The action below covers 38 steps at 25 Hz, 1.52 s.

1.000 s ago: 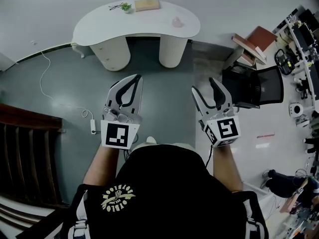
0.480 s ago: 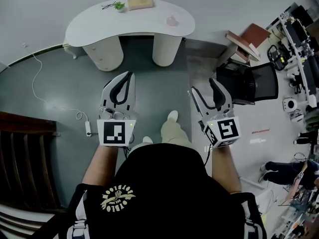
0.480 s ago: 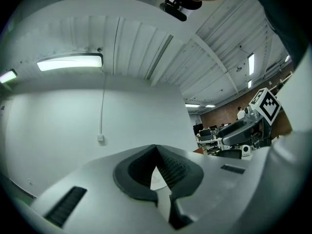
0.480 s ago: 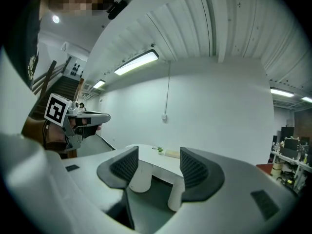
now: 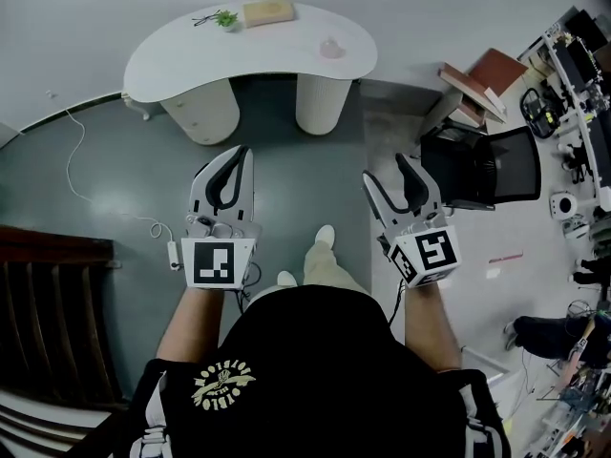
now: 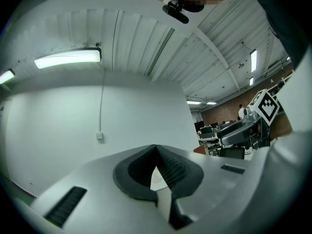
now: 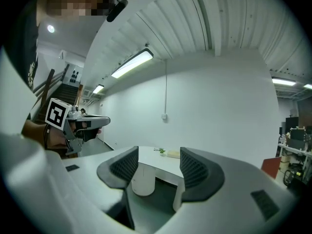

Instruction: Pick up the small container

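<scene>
Container (image 5: 331,48) on table (image 5: 172,60), well apart from L gripper (image 5: 239,153), R gripper (image 5: 385,168) fingers (image 5: 418,185).

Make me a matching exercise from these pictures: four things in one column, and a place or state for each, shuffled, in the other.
1 left gripper
2 right gripper
3 small container
4 small plant

A beside the tan box on the white table
B jaws apart, nothing between
C right part of the tabletop, alone
D jaw tips together

Pairs: 1-D, 2-B, 3-C, 4-A
</scene>
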{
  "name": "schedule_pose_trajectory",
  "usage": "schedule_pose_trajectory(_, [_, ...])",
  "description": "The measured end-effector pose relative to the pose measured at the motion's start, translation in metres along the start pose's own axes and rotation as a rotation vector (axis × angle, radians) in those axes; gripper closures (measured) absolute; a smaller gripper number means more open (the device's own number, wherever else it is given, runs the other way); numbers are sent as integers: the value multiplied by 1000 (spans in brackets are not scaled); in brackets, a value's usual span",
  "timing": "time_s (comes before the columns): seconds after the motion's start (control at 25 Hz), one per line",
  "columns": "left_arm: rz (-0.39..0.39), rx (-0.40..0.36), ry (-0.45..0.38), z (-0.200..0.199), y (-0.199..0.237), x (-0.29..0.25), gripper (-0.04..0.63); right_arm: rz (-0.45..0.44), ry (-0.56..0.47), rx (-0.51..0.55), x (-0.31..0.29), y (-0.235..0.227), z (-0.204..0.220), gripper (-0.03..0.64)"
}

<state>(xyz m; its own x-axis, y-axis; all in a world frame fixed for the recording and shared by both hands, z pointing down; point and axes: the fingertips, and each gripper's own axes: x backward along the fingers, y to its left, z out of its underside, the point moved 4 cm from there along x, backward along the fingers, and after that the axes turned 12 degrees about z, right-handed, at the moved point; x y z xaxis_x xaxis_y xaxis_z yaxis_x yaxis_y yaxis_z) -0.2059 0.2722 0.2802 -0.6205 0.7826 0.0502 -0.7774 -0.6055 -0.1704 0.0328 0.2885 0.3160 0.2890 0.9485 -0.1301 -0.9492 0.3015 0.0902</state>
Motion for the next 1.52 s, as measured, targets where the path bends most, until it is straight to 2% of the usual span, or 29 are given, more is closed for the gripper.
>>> schedule_pose_trajectory(0.32, [-27, -5, 8, 4, 18, -48, 588, -42, -1, -19, -51, -35, -1, 360])
schedule_pose_trajectory(0.56, [-33, -8, 50, 11, 41, -89, 588, -57, -8, -8, -92, -59, -9, 360])
schedule_pose_trajectory(1.0, [10, -13, 21, -3, 32, -174, 588, -74, -36, 12, -129, -118, -20, 360])
schedule_pose_trajectory(1.52, [-100, -33, 56, 6, 38, -225, 588, -166, -31, 19, -185, -170, -16, 360])
